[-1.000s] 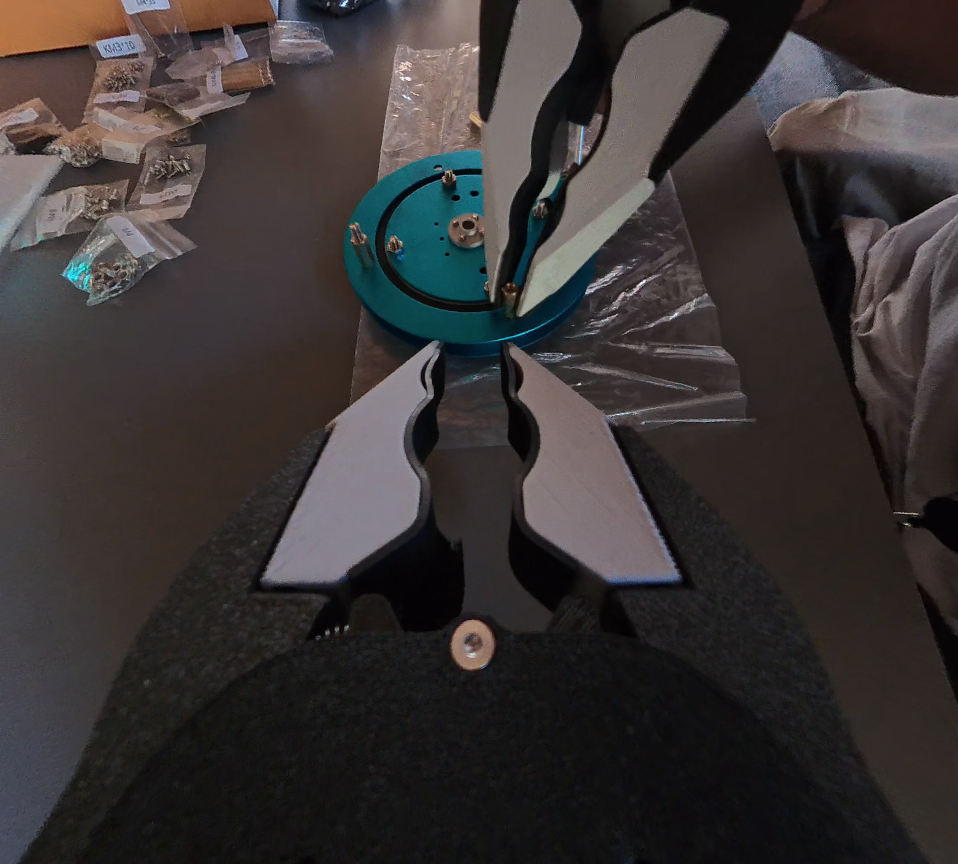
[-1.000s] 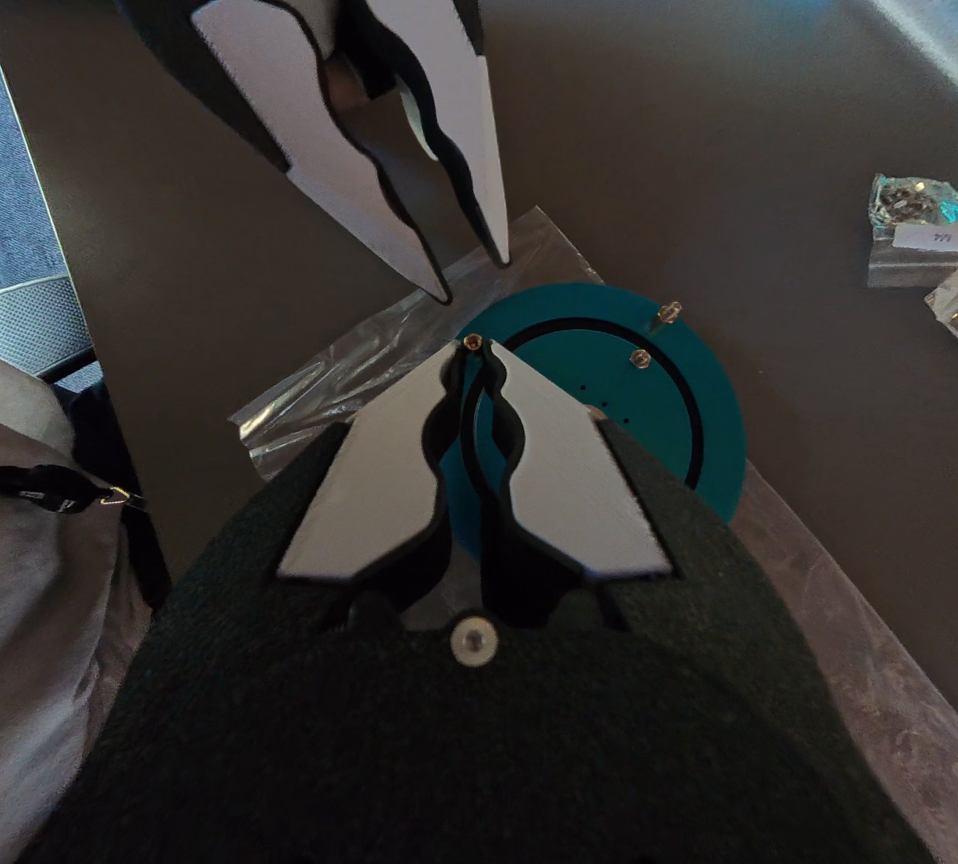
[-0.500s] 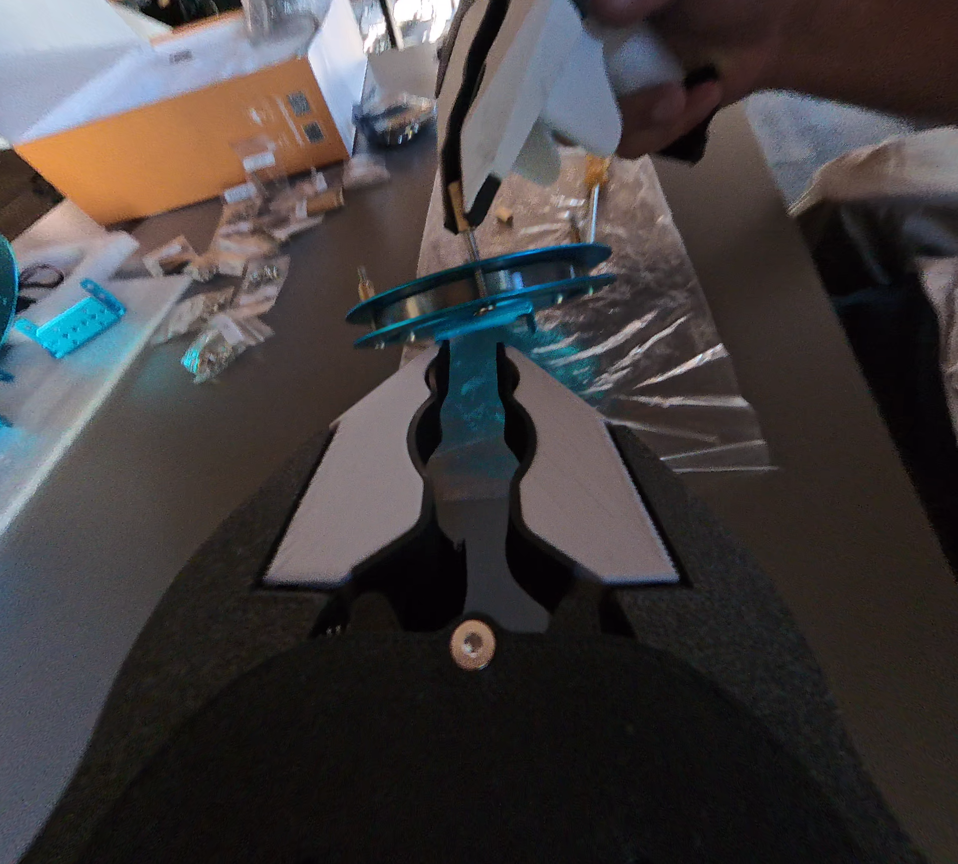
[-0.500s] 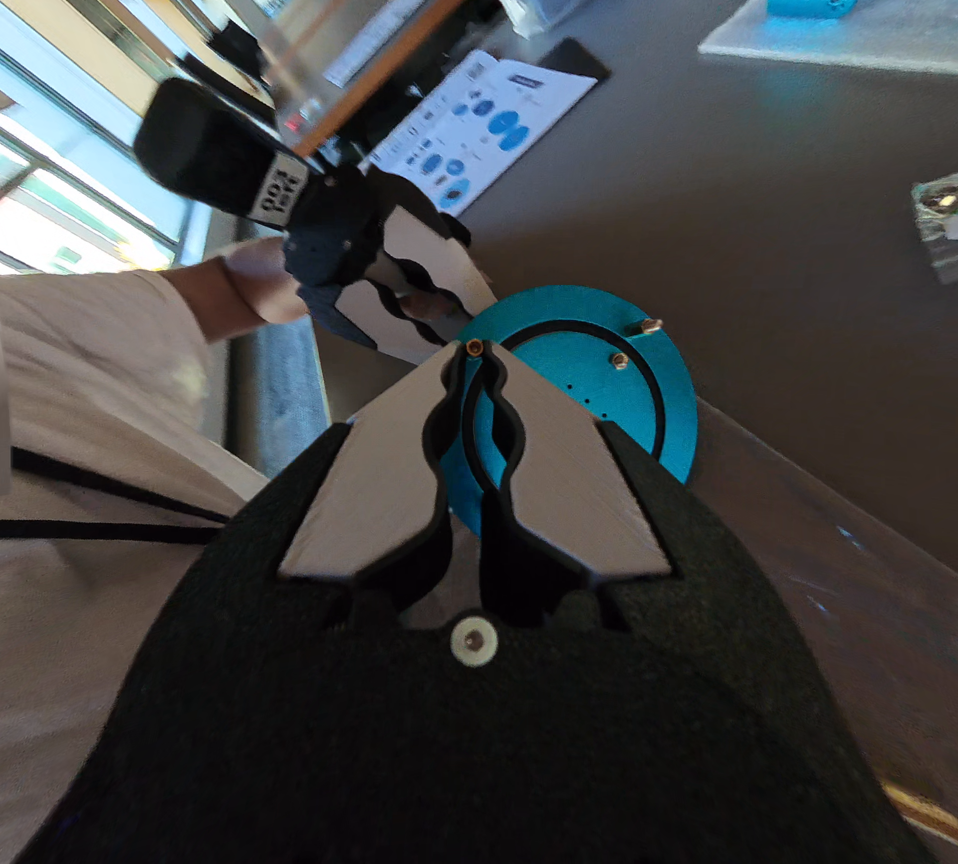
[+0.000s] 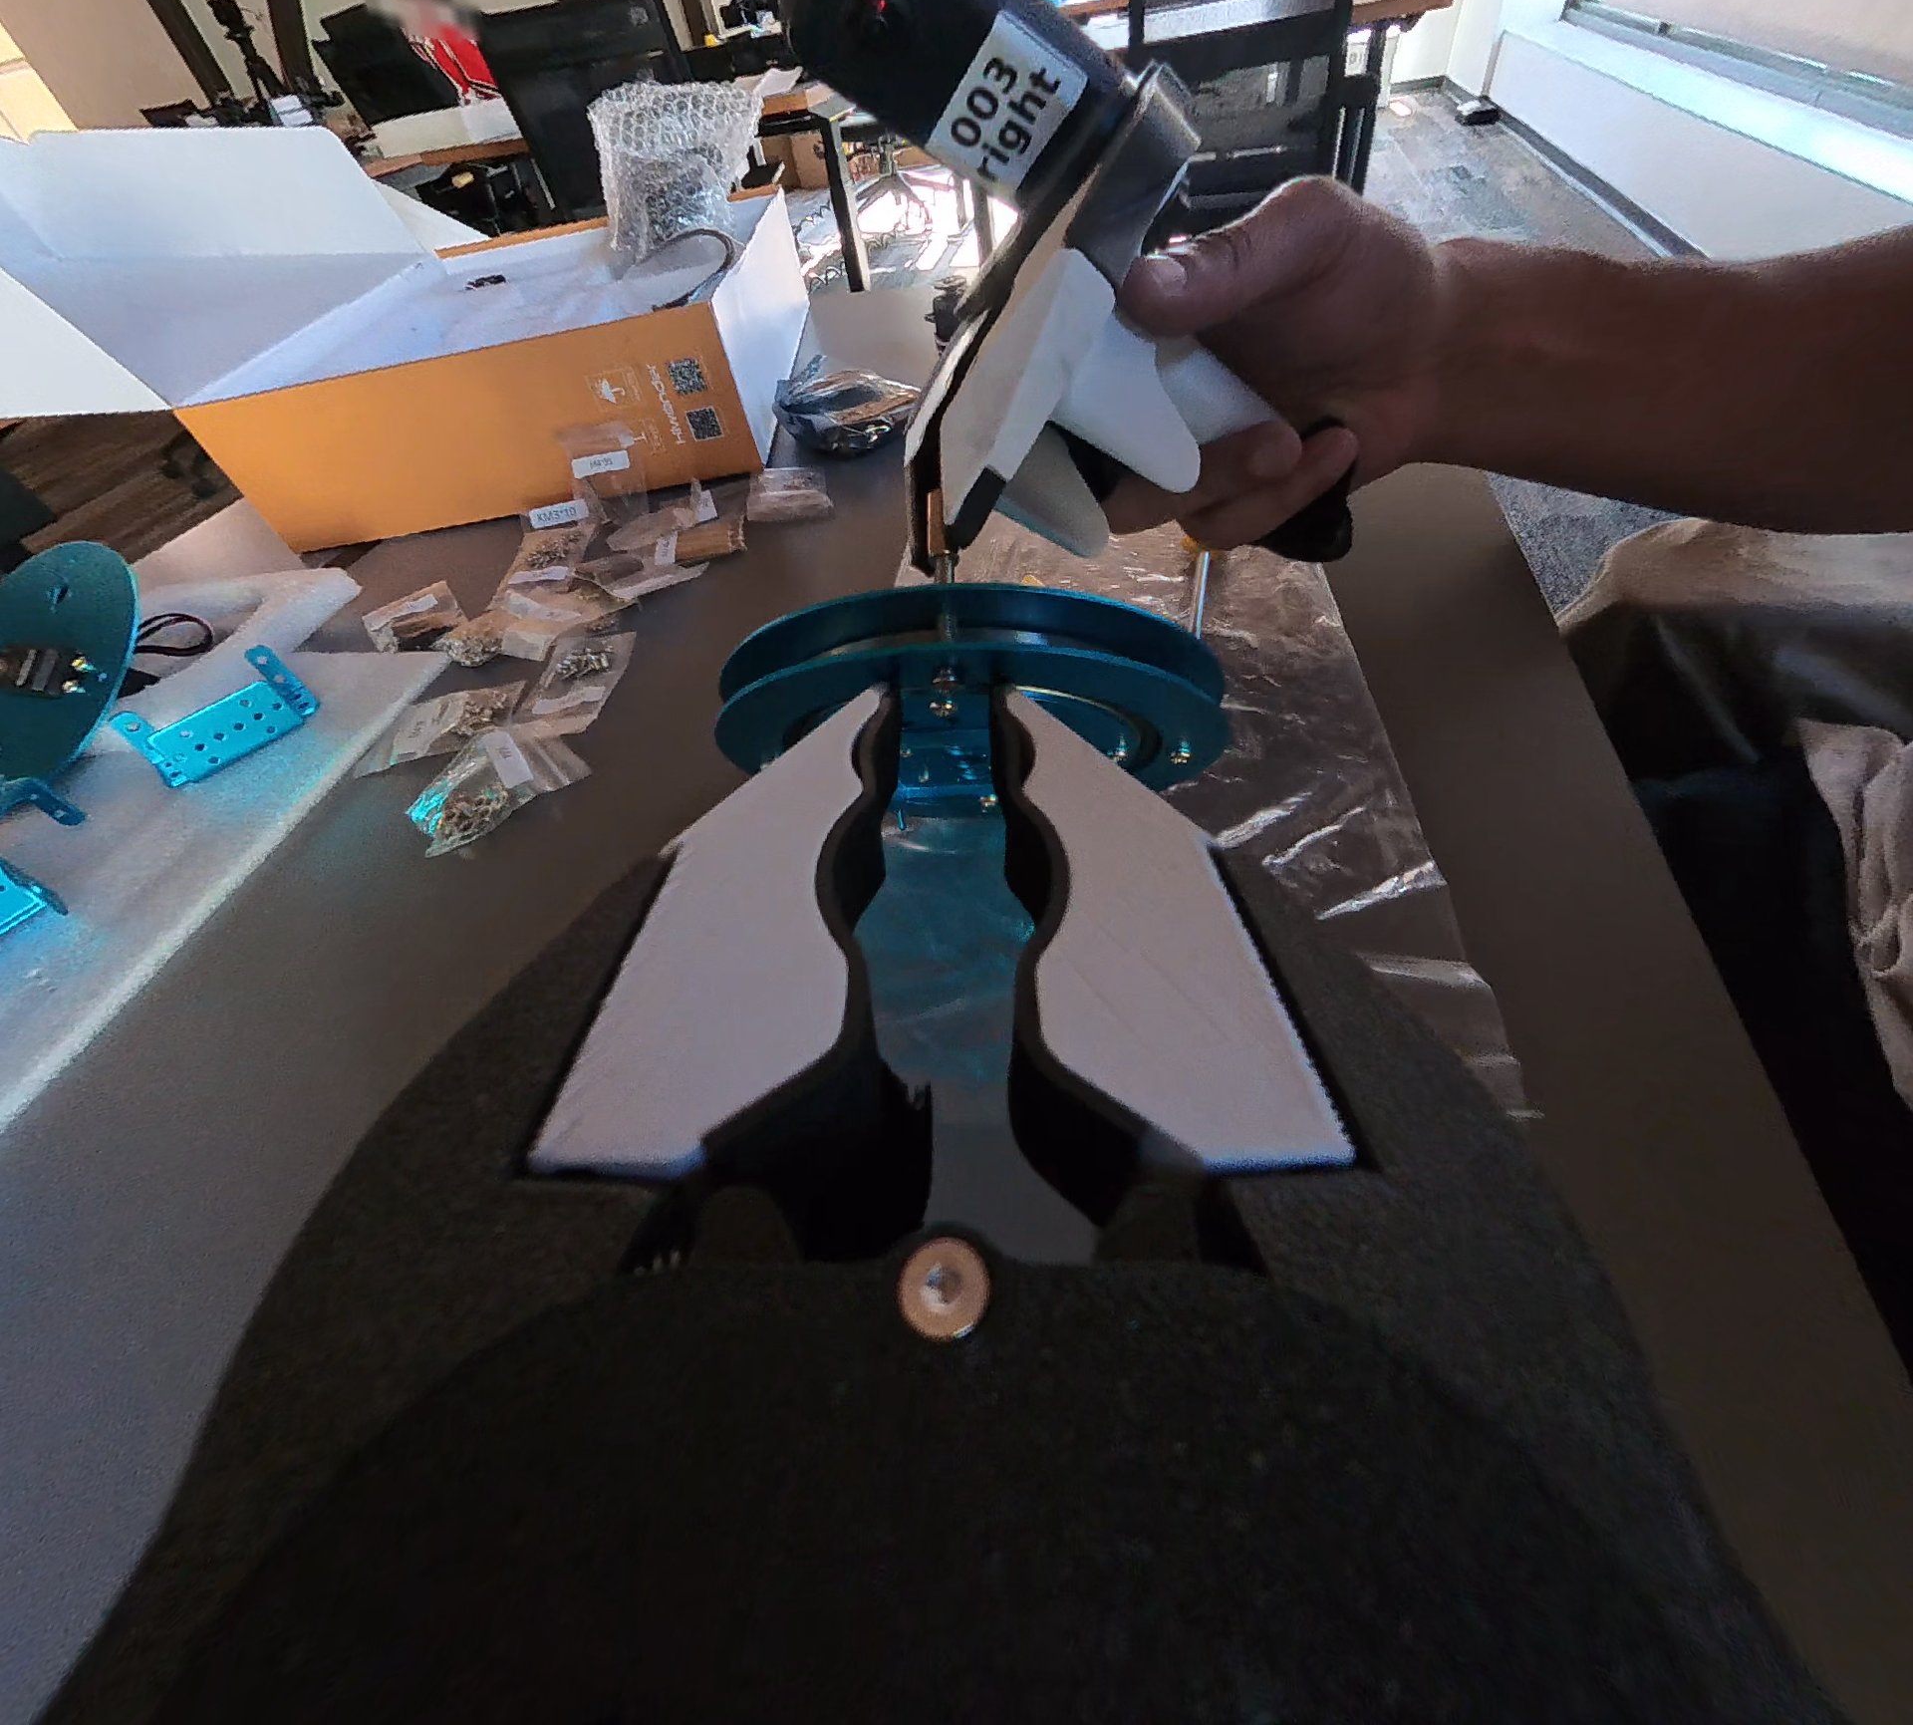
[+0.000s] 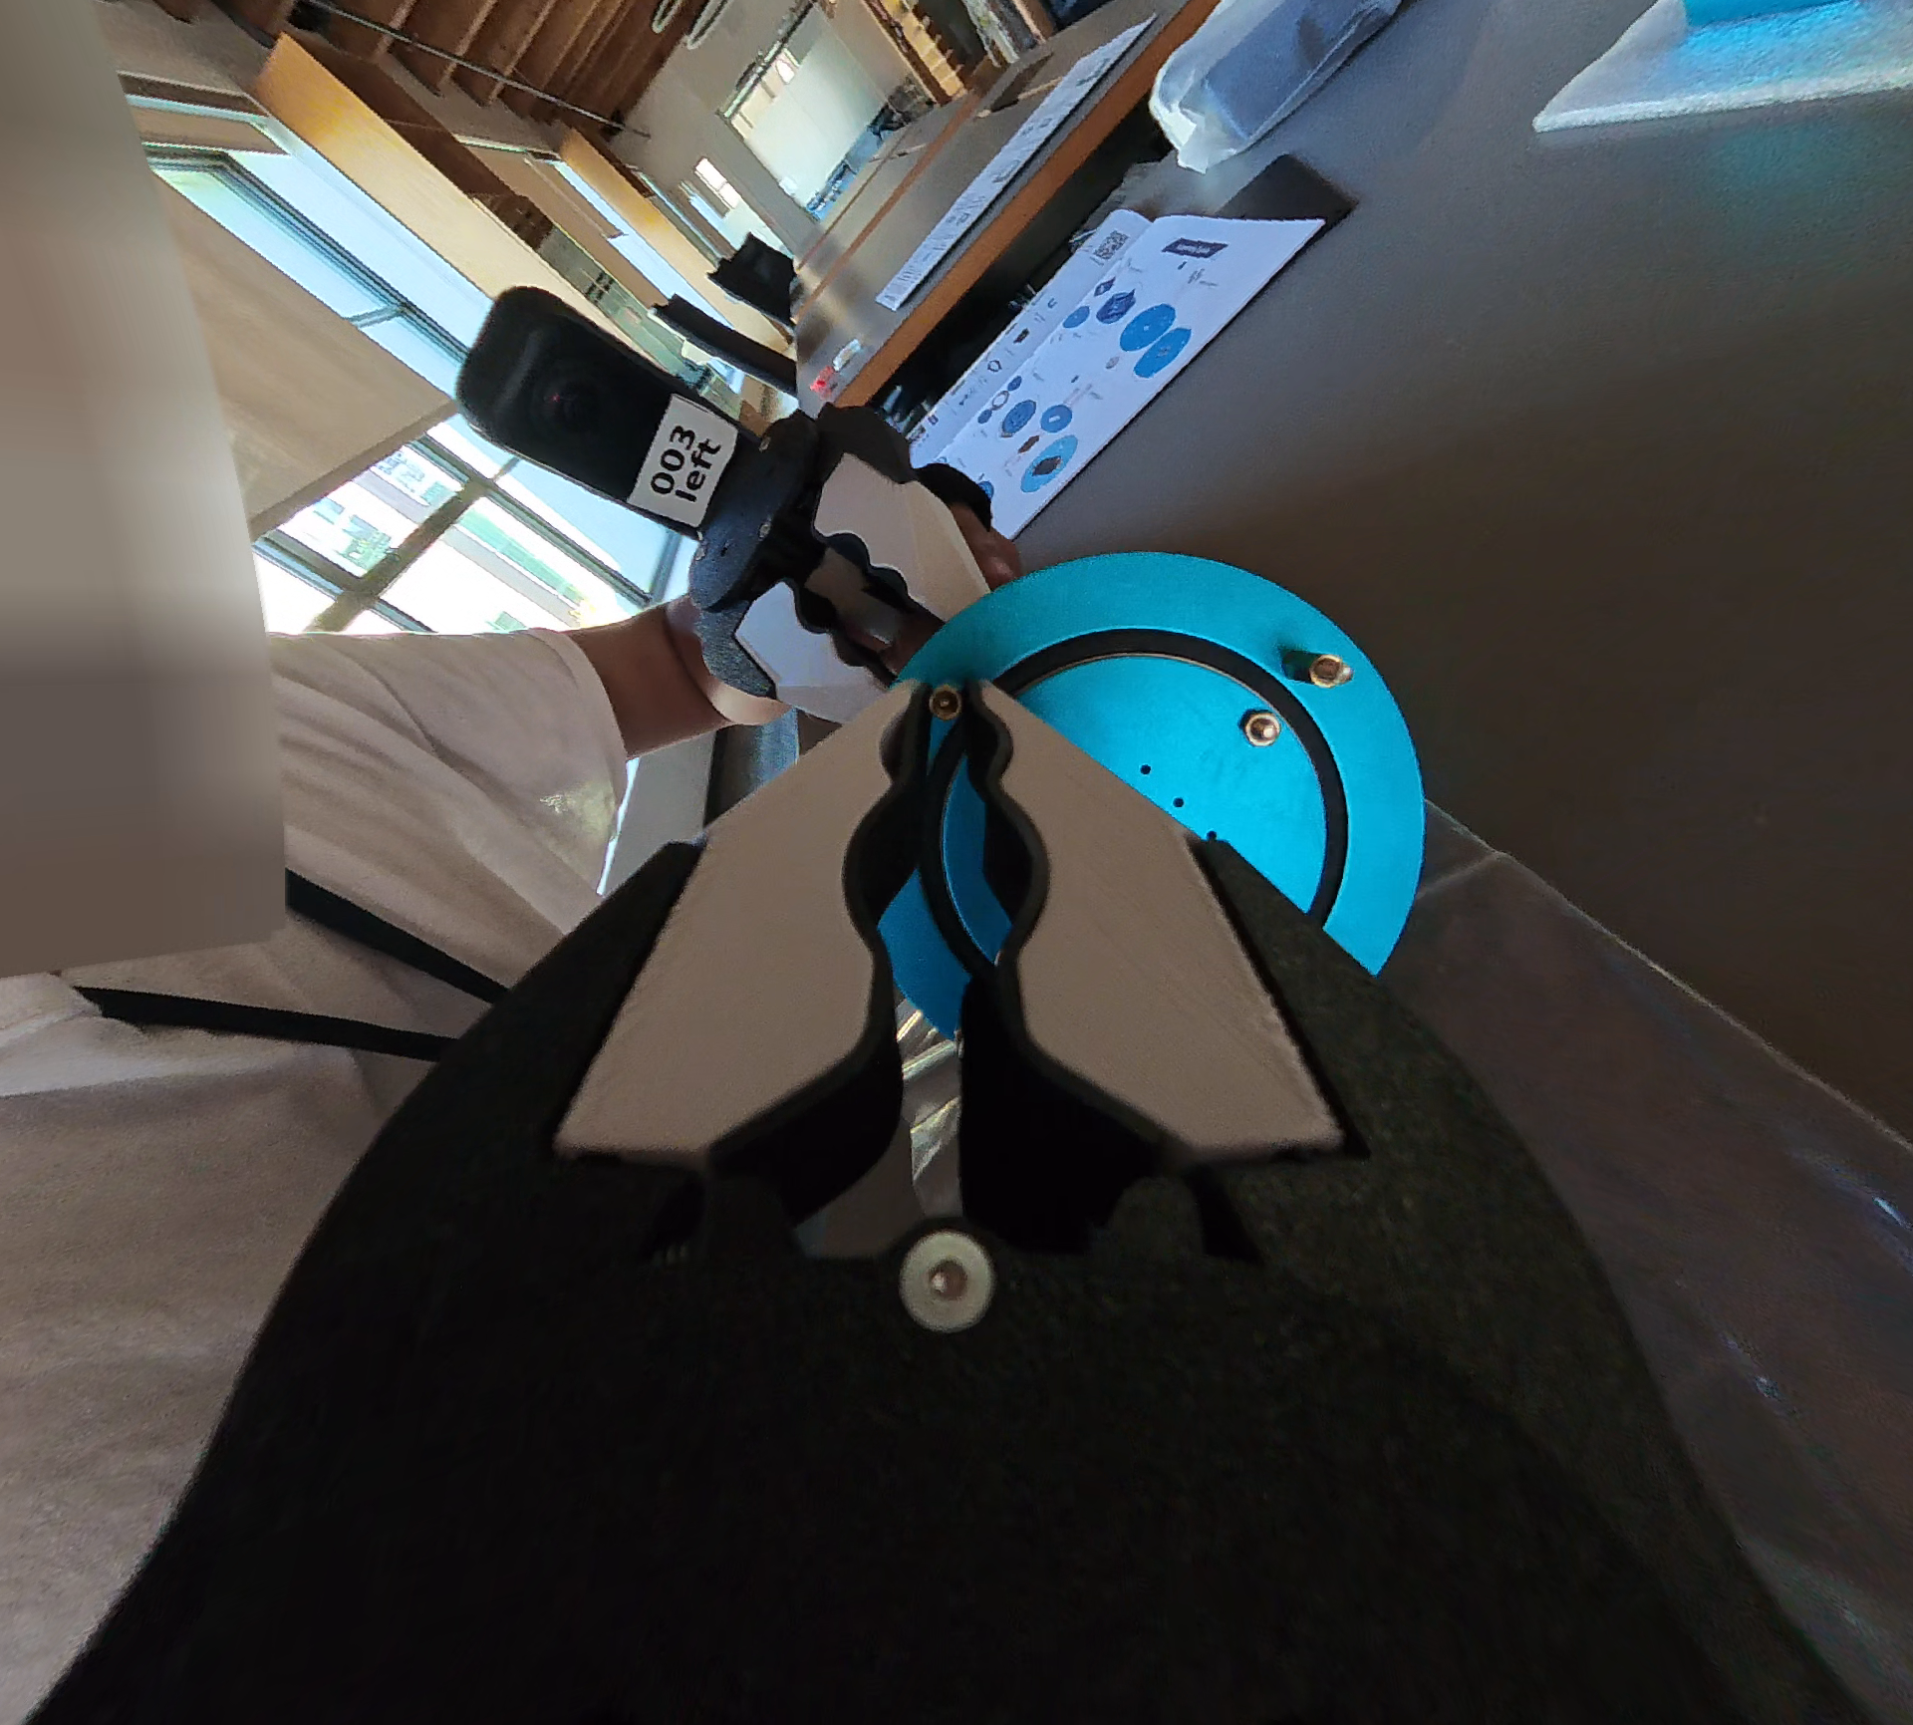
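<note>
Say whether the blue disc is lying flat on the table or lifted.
Lifted: the disc hangs clear of the plastic sheet, its standoff pinched by the right gripper.

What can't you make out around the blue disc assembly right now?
- Left wrist view: whether the left gripper touches the blue disc assembly; its fingertips cover the rim.
- Right wrist view: the brass standoff shaft, hidden between the right gripper fingertips.
- Right wrist view: the disc's underside, facing away.

The round blue metal disc assembly (image 5: pixel 973 671) is lifted off the counter and held flat. A small brass post (image 6: pixel 945 700) stands at its 9 o'clock rim, pinched tight. Two more brass posts (image 6: pixel 1328 669) stand at 1 o'clock.
</note>
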